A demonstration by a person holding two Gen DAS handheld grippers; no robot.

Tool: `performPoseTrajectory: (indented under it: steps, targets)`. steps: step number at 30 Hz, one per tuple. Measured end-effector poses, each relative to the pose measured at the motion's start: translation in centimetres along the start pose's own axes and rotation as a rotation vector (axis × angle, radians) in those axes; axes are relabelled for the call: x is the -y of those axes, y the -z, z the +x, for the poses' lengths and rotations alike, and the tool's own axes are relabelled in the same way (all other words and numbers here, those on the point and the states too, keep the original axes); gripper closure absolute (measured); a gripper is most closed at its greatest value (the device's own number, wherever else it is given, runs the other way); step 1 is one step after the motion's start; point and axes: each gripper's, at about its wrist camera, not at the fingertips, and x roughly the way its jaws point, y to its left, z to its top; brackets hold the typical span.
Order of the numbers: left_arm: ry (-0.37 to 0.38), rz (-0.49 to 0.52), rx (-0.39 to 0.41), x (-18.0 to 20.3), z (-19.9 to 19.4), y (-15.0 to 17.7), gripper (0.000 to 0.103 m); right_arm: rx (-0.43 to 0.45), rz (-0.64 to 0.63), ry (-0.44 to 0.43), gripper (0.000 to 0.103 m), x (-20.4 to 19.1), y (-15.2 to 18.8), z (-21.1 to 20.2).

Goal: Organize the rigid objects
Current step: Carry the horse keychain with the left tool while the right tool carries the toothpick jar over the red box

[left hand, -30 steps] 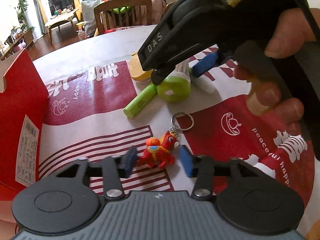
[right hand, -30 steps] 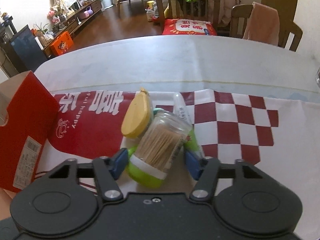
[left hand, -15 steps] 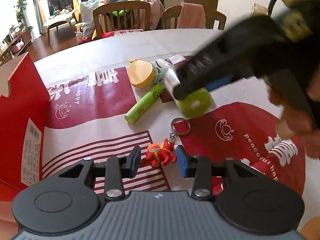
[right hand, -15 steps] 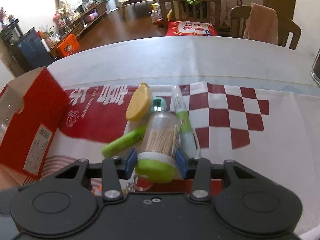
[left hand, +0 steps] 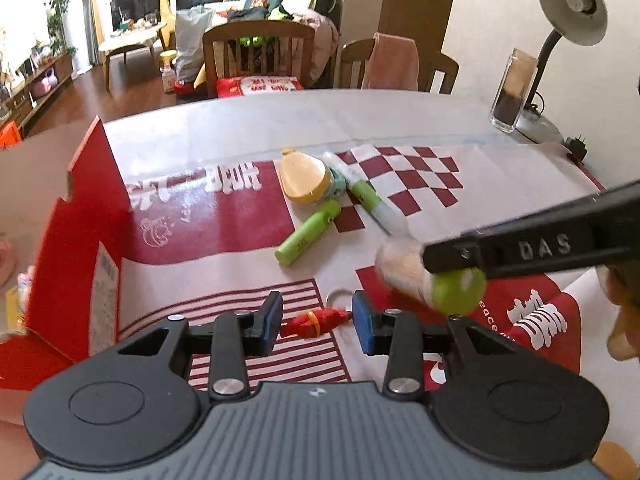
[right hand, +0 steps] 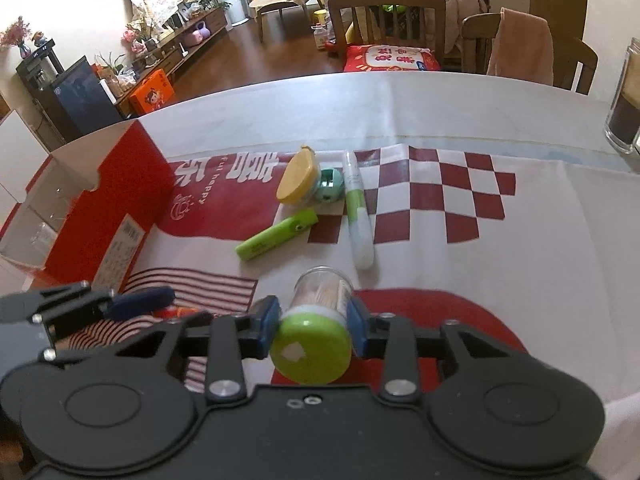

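On the table: a red-and-white printed cloth [right hand: 460, 216] covers the near part; bare pale tabletop lies beyond.
Left edge: an open red cardboard box [right hand: 116, 200] stands on the cloth.
Middle of cloth: a yellow case [right hand: 296, 178], a teal sharpener [right hand: 330, 186], a green marker [right hand: 276, 240] and a green-and-white tube [right hand: 358, 216] lie close together.
Far right: a glass jar [left hand: 514, 88] and a desk lamp [left hand: 568, 4].
Room behind: wooden chairs, a low table, wood floor.
Right gripper [right hand: 314, 322]: angled down, jaws clamped on a toothpick jar [right hand: 316, 320] with a green lid, held above the cloth.
Left gripper [left hand: 318, 322]: angled down, jaws narrow, closed on a red horse keychain [left hand: 316, 320].
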Motion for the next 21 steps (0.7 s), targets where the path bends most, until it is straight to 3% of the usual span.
performPoseTrajectory:
  steps: [4,6,8,10,11,13,21]
  targets:
    - [0.000,-0.014,0.004,-0.5,-0.9,0.1,0.066,-0.030,-0.011,-0.015,0.103,-0.4,0.5,-0.6]
    - [-0.006,-0.021,0.003,-0.9,-1.2,0.3,0.066,-0.020,-0.023,-0.004,0.096,-0.5,0.8,-0.9]
    - [-0.008,-0.027,0.000,-1.2,-1.5,0.6,0.066,-0.030,-0.015,-0.015,0.082,-0.3,1.0,-1.0]
    - [-0.005,-0.035,-0.006,-1.6,-1.8,1.0,0.066,-0.038,-0.021,-0.022,0.074,-0.4,1.3,-0.9]
    - [-0.003,-0.038,-0.009,-1.8,-1.9,1.2,0.066,-0.039,-0.030,-0.022,0.062,-0.5,1.5,-0.8]
    - [-0.001,-0.046,-0.018,-2.0,-2.0,1.7,0.066,-0.048,-0.043,-0.021,0.048,-0.8,1.8,-0.4]
    - [0.002,-0.063,-0.044,-2.3,-2.7,3.5,0.066,-0.122,-0.063,0.029,0.046,-1.2,2.5,3.2]
